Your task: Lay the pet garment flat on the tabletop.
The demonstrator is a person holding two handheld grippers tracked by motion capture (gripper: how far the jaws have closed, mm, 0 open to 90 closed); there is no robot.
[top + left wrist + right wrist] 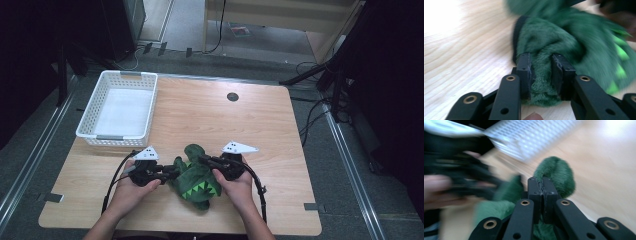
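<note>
A dark green plush toy [195, 177] with bright green teeth lies near the table's front edge, between my two hands. My left gripper [175, 170] comes in from the left and is shut on a thick fold of the plush [564, 37]. In the left gripper view its pads [525, 72] squeeze the fur between them. My right gripper [202, 160] reaches the toy's upper part from the right. In the right gripper view [542, 186] its jaws stand pressed together on a thin edge of the plush, and a fuzzy green lobe [559, 172] rises just past the tips.
A white slatted basket [117, 140] stands at the table's back left and shows blurred in the right gripper view [534, 135]. A round black grommet [232, 96] sits near the far edge of the wooden table [200, 120]. Cables trail from both grippers toward the front edge.
</note>
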